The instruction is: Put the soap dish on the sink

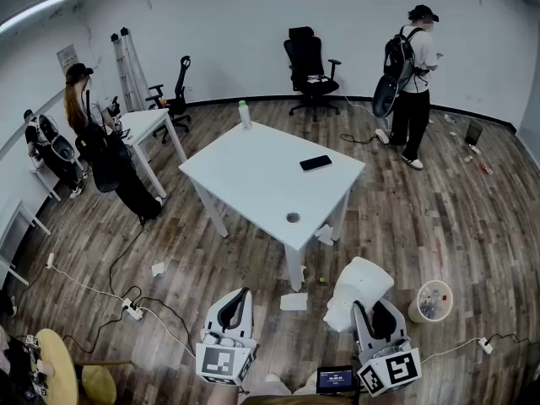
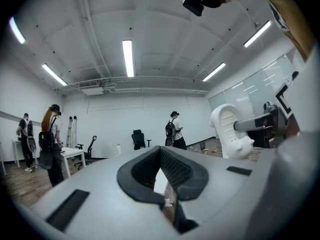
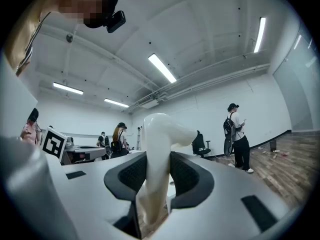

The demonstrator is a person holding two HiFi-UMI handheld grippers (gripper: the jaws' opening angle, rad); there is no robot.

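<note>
In the head view both tongs sit low in the frame, side by side and apart, each pointing level toward 12 o'clock over the wooden floor (image 1: 422,218). The left tongs (image 1: 243,294) are at about 7 o'clock, marker cube nearest the camera. Their own view shows the dark pads drawn together at the tips with nothing between them; only floor and a bench leg show through the slit behind.

The right tongs (image 1: 371,309) are at about 5 o'clock. They are clenched on the white soap dish (image 1: 359,287). In the right gripper view it stands on edge between the two pads, both pressing its sides, and it rises above them and curves over toward 1 o'clock. From the head view it juts past the tips toward 12 o'clock, above the floor.

The white bench (image 1: 253,163) stands well ahead at 12 o'clock, carrying a phone (image 1: 315,163) and a bottle (image 1: 245,114).
</note>
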